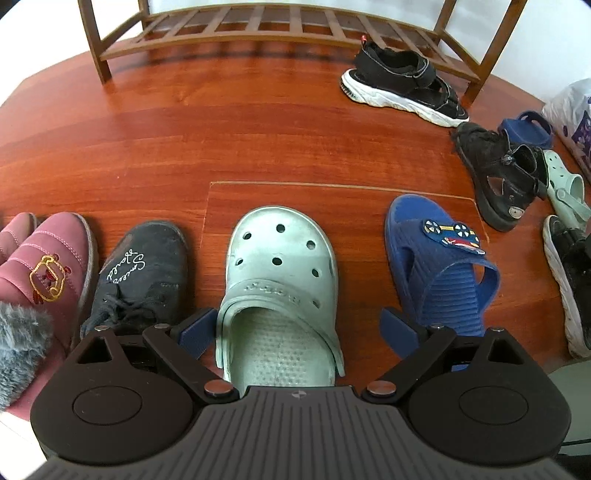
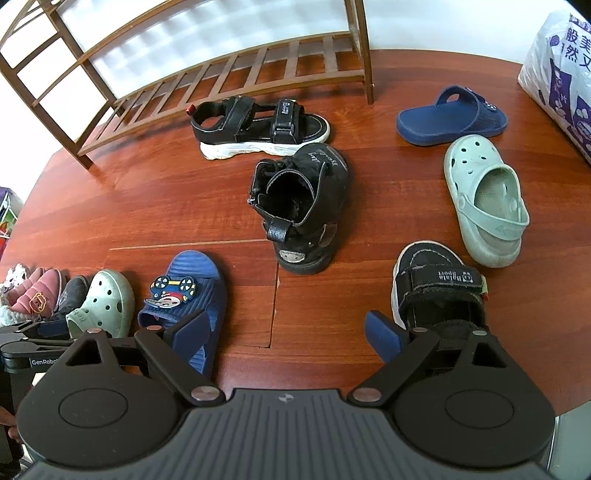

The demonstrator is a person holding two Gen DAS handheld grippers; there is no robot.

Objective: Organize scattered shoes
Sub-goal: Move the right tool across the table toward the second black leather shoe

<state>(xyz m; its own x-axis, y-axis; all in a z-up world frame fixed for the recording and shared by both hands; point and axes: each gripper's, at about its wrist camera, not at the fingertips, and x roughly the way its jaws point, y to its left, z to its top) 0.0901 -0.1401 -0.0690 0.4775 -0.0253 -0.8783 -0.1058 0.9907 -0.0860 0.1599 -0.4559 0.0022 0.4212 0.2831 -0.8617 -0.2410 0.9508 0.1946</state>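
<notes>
The shoes sat on a red-brown wood tabletop (image 1: pixel 258 122) with a brown shoe rack (image 1: pixel 266 33) at the back edge. The landmark was the green clog (image 1: pixel 279 273) in the near row.

The left tongs (image 1: pixel 291 334) were wide open and held nothing. Their blue pads stood one on each side of the green clog's heel, and I could not tell if they touched it. Just left of that clog was a black lace-up shoe (image 1: pixel 144 273), and past it a pink slipper (image 1: pixel 48 273). Just right of the clog was a blue slipper (image 1: pixel 439 266) with a little car on it.

The right tongs (image 2: pixel 295 332) were wide open too, with nothing in them. They hung over bare wood, right of the blue slipper. A black sandal (image 2: pixel 437 288) lay by their right pad.

Far from the green clog, toward the rack, lay another black sandal (image 2: pixel 258 125), a black boot (image 2: pixel 303 206), a second green clog (image 2: pixel 484 206) and a plain blue slipper (image 2: pixel 450 114). A white bag (image 2: pixel 561 74) sat at the right edge.
</notes>
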